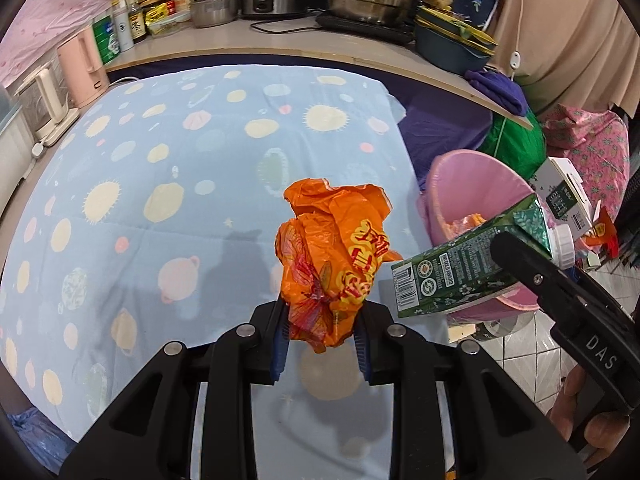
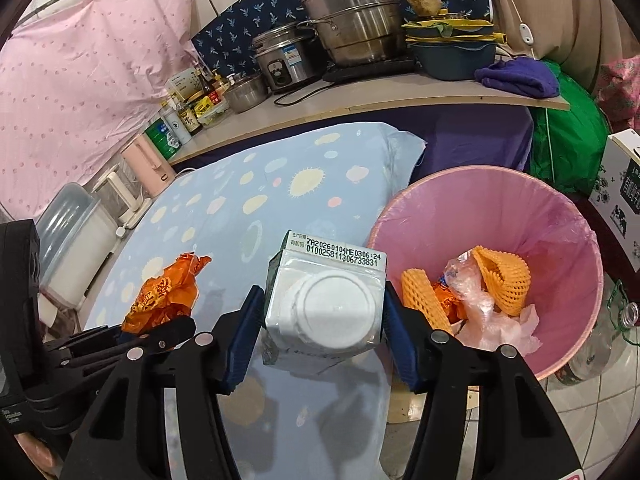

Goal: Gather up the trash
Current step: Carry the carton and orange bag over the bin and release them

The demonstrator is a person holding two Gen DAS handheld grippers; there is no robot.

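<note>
My left gripper [image 1: 323, 328] is shut on a crumpled orange plastic wrapper [image 1: 332, 256] and holds it above the blue patterned tablecloth [image 1: 160, 160]. The wrapper also shows in the right wrist view [image 2: 164, 296], with the left gripper [image 2: 160, 334] at the left. My right gripper [image 2: 324, 320] is shut on a green and white drink carton [image 2: 324, 304], cap end toward the camera. In the left wrist view the carton [image 1: 468, 268] is tilted in front of the pink trash bin [image 1: 472, 192], held by the right gripper [image 1: 520, 256]. The bin [image 2: 480, 208] stands right of the table and holds orange foam nets and clear plastic.
A counter [image 2: 360, 100] behind the table carries steel pots, a rice cooker, bottles and a purple cloth [image 2: 516, 76]. A kettle [image 1: 48, 100] and pink jug stand at the left. A green bag [image 2: 568, 140], boxes and a glass bottle [image 2: 624, 316] crowd the tiled floor near the bin.
</note>
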